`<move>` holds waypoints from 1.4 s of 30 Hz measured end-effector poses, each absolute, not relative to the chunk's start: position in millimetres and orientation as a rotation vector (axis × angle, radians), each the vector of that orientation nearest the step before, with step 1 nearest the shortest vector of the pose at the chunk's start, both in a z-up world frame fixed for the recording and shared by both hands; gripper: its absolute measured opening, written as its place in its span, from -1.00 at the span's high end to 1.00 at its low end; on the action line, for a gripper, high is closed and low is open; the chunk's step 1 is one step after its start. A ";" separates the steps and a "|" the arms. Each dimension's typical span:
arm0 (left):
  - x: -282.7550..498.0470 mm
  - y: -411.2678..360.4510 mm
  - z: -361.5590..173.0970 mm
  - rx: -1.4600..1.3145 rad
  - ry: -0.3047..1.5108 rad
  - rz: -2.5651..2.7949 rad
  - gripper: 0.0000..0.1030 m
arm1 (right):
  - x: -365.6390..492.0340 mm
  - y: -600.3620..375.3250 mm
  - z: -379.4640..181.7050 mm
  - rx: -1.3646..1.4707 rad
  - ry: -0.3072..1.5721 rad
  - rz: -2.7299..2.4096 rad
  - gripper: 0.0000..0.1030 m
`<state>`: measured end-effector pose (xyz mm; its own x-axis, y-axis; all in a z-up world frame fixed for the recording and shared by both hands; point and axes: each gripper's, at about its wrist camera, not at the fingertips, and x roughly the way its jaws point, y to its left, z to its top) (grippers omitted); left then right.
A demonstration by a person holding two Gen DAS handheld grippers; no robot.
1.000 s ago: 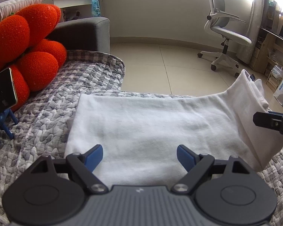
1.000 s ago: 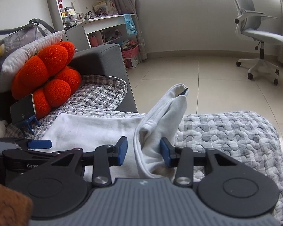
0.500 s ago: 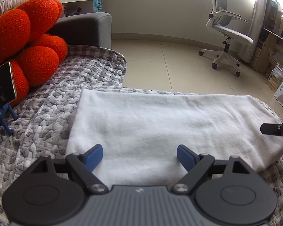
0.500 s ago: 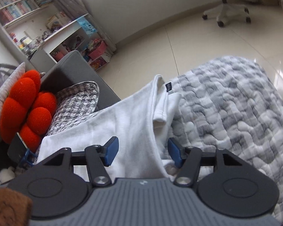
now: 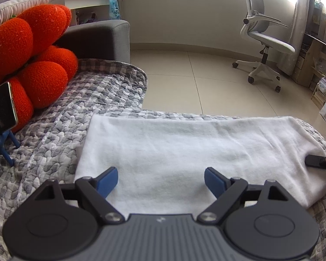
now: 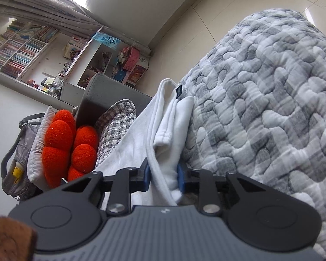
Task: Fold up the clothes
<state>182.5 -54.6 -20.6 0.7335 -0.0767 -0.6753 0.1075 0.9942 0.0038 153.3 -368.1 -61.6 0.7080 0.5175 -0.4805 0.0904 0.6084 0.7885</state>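
Left gripper hovers low over the near edge of the white garment, jaws spread wide, nothing between them. Right gripper pinches the garment's folded right end, jaws closed on the fabric. The garment lies flat across the quilt. Beyond, at the quilt's far left, an orange cushion.

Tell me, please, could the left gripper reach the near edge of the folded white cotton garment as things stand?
Probably yes: the left gripper hovers open over the folded white cotton garment, with nothing lying between.
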 end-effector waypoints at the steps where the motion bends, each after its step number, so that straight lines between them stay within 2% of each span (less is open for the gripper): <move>1: 185.1 -58.6 -20.2 0.055 0.726 -0.102 -0.70 | 154.1 -363.0 -55.3 0.867 0.757 0.264 0.52; 6: 195.0 -84.9 -34.7 0.134 0.748 -0.116 -0.71 | 149.7 -342.6 -23.9 0.751 0.687 0.263 0.54; 8: 195.4 -85.7 -35.7 0.146 0.746 -0.102 -0.85 | 148.4 -335.0 -17.2 0.721 0.670 0.265 0.55; 20: 219.4 -81.6 -33.8 0.101 0.740 -0.072 -0.83 | 146.3 -312.5 4.0 0.637 0.586 0.289 0.56; 26: 258.8 -87.0 -36.0 0.110 0.774 -0.037 -0.83 | 143.6 -308.1 5.0 0.600 0.587 0.294 0.56; 34: 268.6 -95.1 -31.5 0.136 0.799 -0.035 -0.83 | 142.5 -304.9 6.2 0.584 0.589 0.286 0.56; 42: 201.0 -95.3 -29.3 0.193 0.770 -0.096 -0.83 | 140.1 -304.9 6.8 0.578 0.591 0.271 0.56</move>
